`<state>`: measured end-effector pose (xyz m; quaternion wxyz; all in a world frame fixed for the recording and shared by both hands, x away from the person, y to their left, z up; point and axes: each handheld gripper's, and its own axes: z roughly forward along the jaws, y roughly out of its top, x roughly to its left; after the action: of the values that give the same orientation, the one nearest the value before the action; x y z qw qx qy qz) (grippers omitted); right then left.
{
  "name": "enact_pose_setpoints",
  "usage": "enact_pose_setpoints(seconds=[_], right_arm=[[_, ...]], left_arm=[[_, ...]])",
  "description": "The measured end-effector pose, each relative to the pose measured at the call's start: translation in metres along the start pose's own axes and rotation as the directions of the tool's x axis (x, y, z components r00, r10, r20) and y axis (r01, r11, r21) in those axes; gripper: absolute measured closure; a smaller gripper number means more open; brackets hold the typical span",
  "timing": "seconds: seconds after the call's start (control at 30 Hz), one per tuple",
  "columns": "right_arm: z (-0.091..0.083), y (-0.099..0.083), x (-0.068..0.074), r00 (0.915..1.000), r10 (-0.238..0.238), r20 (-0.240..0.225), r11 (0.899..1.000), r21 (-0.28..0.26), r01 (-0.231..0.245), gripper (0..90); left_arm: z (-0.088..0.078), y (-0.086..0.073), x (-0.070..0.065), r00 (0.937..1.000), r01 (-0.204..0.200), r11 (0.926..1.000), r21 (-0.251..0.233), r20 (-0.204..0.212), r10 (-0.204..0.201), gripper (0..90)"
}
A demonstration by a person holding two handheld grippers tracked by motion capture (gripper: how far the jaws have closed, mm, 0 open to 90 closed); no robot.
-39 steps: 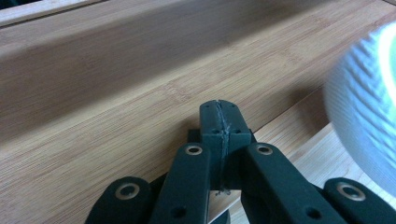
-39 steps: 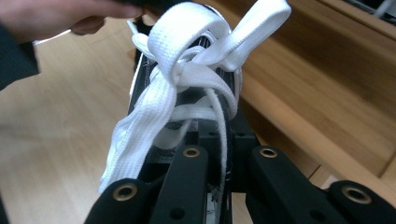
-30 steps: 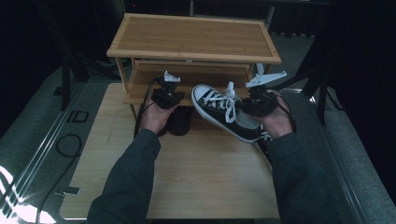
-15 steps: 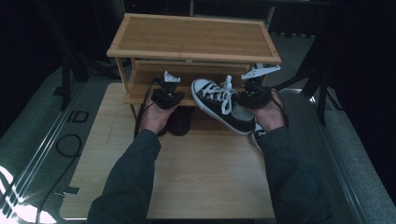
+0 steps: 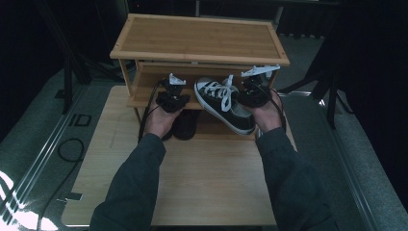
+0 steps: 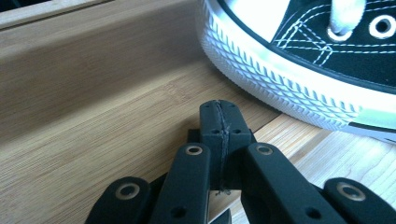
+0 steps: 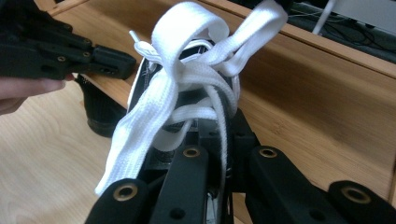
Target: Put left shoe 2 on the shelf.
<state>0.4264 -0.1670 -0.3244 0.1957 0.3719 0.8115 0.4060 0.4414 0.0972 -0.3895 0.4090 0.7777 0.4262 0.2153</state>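
Right gripper point(image 5: 251, 94), at 2 o'clock from the table's centre in the high view, is clenched on the black sneaker point(image 5: 222, 103), whose heel end lies against the right hand point(image 5: 267, 115) and whose white toe points toward 11 o'clock, tilted across the front of the bamboo rack point(image 5: 199, 38). Its own view adds what the high view cannot: the 2 jaws pinch the shoe's upper just under the knotted white laces point(image 7: 187, 74). Left gripper point(image 5: 172, 98), at 10 o'clock, has its jaws pressed together on nothing, as the left gripper view shows, hovering just over the rack's lower shelf point(image 6: 93, 126) with the sneaker's ribbed white sole close at 2 o'clock. A second dark shoe point(image 5: 185, 124) sits on the table point(image 5: 202, 183) just beside the left hand point(image 5: 159, 120). Bare tabletop lies open at 6 o'clock, toward the person.
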Motion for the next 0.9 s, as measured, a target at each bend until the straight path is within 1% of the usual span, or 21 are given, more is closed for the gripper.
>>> enact_pose_setpoints(seconds=[0.1,0.23,0.27,0.37,0.43,0.5,0.53,0.57,0.63,0.73,0.9], right_arm=[[0.001,0.001,0.001,1.0000,0.008,0.000,1.000,-0.009,-0.008,88.6],[0.005,0.002,0.002,0.9994,0.033,0.002,0.999,-0.028,-0.033,88.6],[0.006,0.002,0.002,0.9993,0.038,0.004,0.999,-0.024,-0.037,88.5],[0.012,0.001,0.005,0.9985,0.022,0.051,1.000,0.002,-0.022,88.5],[0.013,-0.001,0.000,0.9986,0.037,0.039,0.999,0.021,-0.037,88.3],[0.015,-0.004,-0.005,0.9987,0.034,0.037,0.999,0.031,-0.035,87.8],[0.015,-0.004,-0.006,0.9988,0.044,0.021,0.999,0.028,-0.045,87.3],[0.014,-0.004,-0.006,0.9991,0.036,0.020,0.999,0.031,-0.037,85.6],[0.013,-0.004,-0.004,0.9994,0.007,0.034,0.999,0.045,-0.009,81.7],[0.010,-0.003,-0.002,0.9976,-0.023,0.066,0.998,0.063,0.019,76.4],[0.004,-0.003,-0.001,0.9971,-0.044,0.061,0.997,0.063,0.040,74.6]], left_arm=[[0.000,0.000,0.000,1.0000,0.000,1.0000,0.000,0.000,0.000,90.0],[0.000,0.000,0.000,1.0000,0.000,1.0000,-0.001,-0.002,0.000,90.0],[0.000,0.000,0.000,1.0000,0.000,1.0000,-0.001,-0.003,0.000,90.0],[0.000,0.000,0.000,1.0000,0.000,1.0000,-0.002,0.000,0.000,90.0],[0.000,0.000,0.000,1.0000,0.000,1.0000,-0.002,-0.001,0.000,90.0],[0.000,0.000,0.000,1.0000,0.001,1.0000,-0.003,-0.001,-0.001,90.0],[0.000,0.000,0.000,1.0000,0.002,1.0000,-0.003,-0.001,-0.002,90.0],[0.000,0.000,0.000,1.0000,-0.001,1.0000,-0.002,-0.002,0.001,90.0],[0.000,0.000,0.000,1.0000,0.001,1.0000,-0.002,-0.002,-0.001,90.0],[0.000,0.000,0.000,1.0000,0.002,1.0000,-0.003,-0.001,-0.002,90.0],[0.000,0.000,0.000,1.0000,0.004,1.0000,-0.001,0.000,-0.004,90.0]])
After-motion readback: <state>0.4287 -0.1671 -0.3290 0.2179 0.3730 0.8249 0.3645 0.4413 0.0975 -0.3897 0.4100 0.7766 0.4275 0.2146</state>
